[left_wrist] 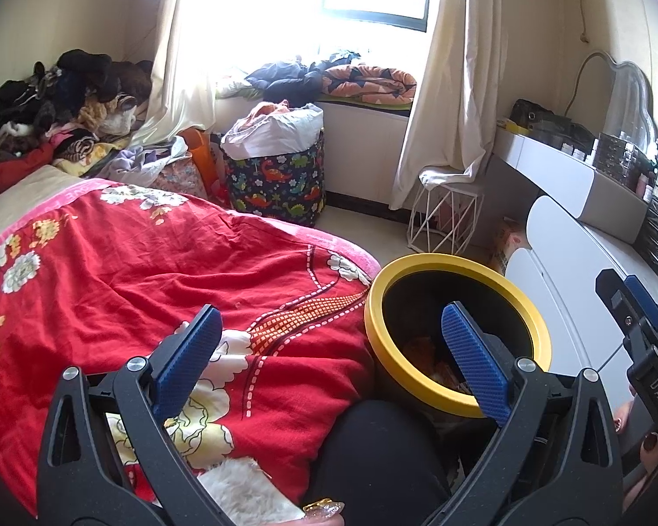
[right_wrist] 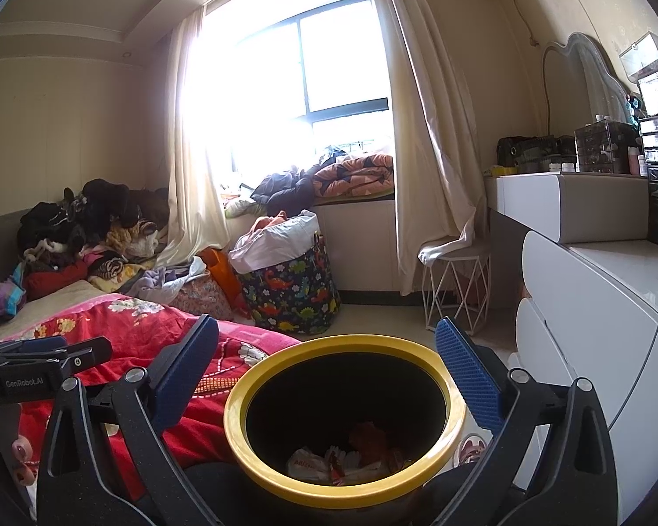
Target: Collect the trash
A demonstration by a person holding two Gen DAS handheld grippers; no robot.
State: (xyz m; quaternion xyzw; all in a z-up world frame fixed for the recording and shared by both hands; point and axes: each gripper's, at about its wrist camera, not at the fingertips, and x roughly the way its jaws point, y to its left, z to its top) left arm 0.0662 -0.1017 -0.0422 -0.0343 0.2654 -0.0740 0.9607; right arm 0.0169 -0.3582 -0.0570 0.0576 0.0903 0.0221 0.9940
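Observation:
A black trash bin with a yellow rim (left_wrist: 511, 282) stands beside the bed, between the person's knees. It shows in the right wrist view (right_wrist: 285, 353) too, with several wrappers and crumpled trash (right_wrist: 329, 460) at its bottom. My left gripper (left_wrist: 335, 355) is open and empty, spanning the bed edge and the bin's left rim. My right gripper (right_wrist: 329, 372) is open and empty, held just above the bin's mouth. It also appears at the right edge of the left wrist view (left_wrist: 636, 307).
A bed with a red floral blanket (left_wrist: 153, 271) fills the left. A dinosaur-print basket (left_wrist: 276, 179), a white wire stool (left_wrist: 445, 215), a white dresser (right_wrist: 592, 307) and a clothes pile (left_wrist: 57, 105) surround the floor gap.

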